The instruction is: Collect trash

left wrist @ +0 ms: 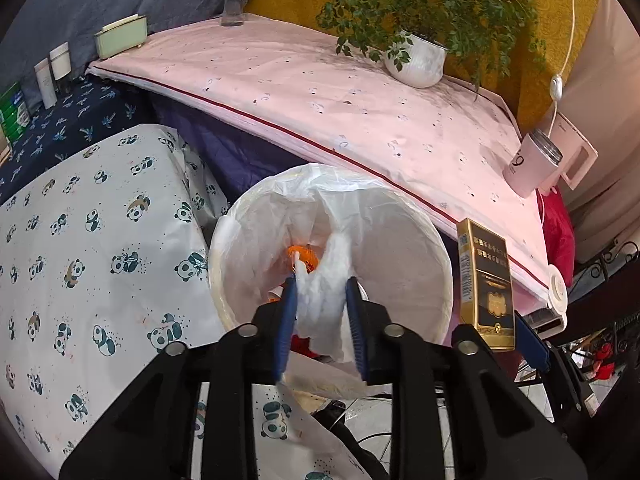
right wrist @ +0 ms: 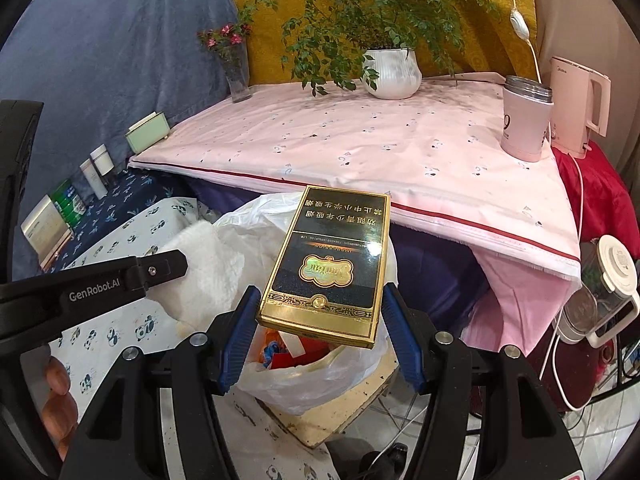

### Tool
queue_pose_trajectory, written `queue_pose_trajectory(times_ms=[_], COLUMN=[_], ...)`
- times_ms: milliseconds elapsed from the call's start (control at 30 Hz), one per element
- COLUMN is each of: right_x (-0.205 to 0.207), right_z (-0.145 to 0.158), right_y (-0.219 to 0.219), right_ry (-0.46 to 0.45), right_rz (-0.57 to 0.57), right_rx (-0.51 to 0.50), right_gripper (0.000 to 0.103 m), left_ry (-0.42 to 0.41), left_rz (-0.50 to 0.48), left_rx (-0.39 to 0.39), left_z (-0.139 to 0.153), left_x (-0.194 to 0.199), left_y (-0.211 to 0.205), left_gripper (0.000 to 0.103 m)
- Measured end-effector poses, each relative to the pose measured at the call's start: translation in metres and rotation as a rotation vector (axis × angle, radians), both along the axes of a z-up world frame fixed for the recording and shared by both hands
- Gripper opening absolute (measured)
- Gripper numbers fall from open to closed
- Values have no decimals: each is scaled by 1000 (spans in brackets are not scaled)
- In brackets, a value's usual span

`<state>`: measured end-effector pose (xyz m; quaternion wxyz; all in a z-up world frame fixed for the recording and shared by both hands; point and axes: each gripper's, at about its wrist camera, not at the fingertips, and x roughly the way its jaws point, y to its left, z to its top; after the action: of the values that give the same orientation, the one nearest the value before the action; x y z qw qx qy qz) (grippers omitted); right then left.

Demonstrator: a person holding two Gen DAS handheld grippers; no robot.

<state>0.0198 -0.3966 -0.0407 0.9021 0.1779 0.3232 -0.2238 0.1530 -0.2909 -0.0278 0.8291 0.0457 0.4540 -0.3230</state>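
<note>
You are at the drop-off step: both tools hang over the trash bin (left wrist: 332, 248), a round pail lined with a white plastic bag (right wrist: 256, 216), with orange and red scraps already at the bottom.

Your left tool (left wrist: 322, 320) has the crumpled white tissue (left wrist: 324, 304) between its blue pads, right over the bin's mouth. The jaws stand narrow, and whether the pads press the tissue or merely flank it cannot be told from here. Your right tool (right wrist: 320, 332) holds a gold-and-black cigarette box (right wrist: 328, 264) across its width, jaws fairly wide, the box tilted above the near rim of the bin.

The next move, as I judge it, calls for letting the tissue fall clear into the liner, then bringing the box further over the opening before you spread the right jaws; as it sits, it could catch the rim or the loose bag edge.

Readable writing: the left tool's arm says "GenRobot.AI" in the right wrist view. The box carries an ornate gold emblem and lines of Chinese text, seen upside down, too small to read with certainty. The pink cup (right wrist: 526, 120) on the table (right wrist: 360, 148) bears a "9".
</note>
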Motion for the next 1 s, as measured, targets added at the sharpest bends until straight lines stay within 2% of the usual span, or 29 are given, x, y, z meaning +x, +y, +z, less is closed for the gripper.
queue_pose_trajectory(times_ms=[67,133,600,667,1000], right_x=[3,6,32,38,53], right_z=[0,1,-6,-7,-1], right_y=[-1,-1,12,16,30], right_ry=[-2,-2,16,19,9], right_rz=[3,6,53,62,85], right_rx=[0,0,-1,-5,-32], right_gripper=[59,59,60,60,61], left_ry=[18,17,-19,-34,-60], left_rz=[26,49,104,111,145], left_rx=[-21,-36,-7,3,20], left_z=[0,1,-3,-4,-5], left_x=[7,12,23,23,27], left_y=[5,12,37,40,55], left_gripper=[43,46,48,51,54])
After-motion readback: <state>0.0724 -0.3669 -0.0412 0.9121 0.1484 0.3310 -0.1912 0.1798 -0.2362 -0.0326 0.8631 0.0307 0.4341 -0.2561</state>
